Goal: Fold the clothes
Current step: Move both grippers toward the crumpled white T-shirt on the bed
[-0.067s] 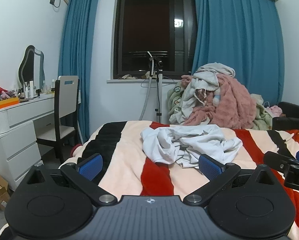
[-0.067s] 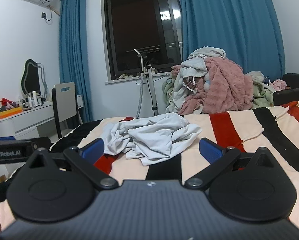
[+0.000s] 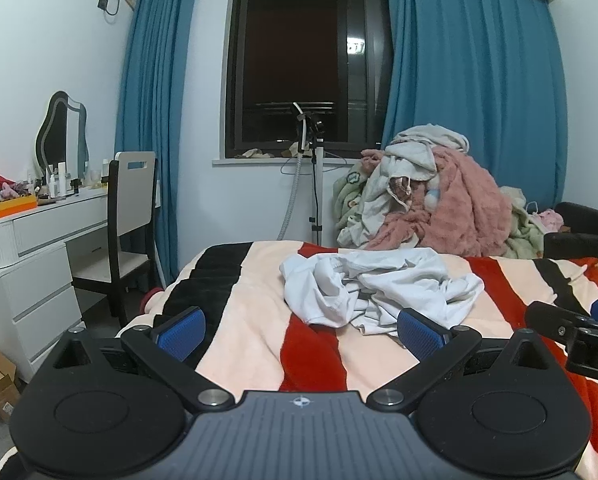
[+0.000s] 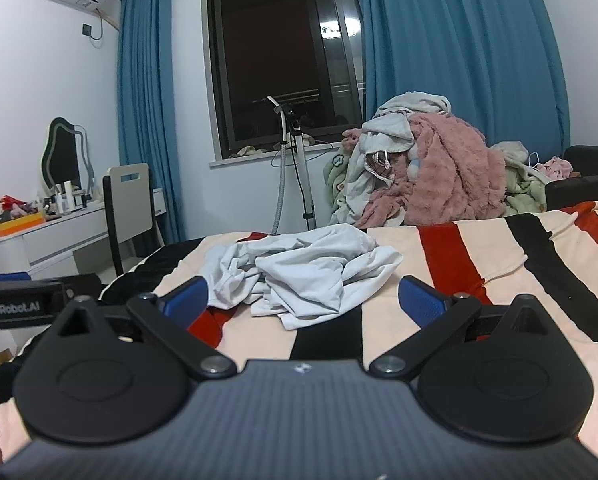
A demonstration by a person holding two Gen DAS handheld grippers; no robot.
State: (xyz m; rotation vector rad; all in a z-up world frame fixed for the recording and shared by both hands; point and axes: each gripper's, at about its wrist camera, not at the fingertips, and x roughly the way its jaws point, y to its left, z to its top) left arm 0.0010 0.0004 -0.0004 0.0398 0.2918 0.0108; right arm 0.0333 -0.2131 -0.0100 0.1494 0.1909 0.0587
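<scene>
Two grippers, left gripper [image 3: 301, 334] and right gripper [image 4: 303, 302], hover with jaws spread wide and empty near a crumpled white garment [image 3: 375, 290] on a striped blanket [image 3: 255, 320].

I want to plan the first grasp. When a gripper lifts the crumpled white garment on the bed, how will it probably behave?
The white garment is thin and heavily creased, so it will probably hang limp and unfurl unevenly. It looks light. Its bunched layers mean one pinch may catch several folds. The fleecy striped blanket beneath might drag on it slightly.
</scene>
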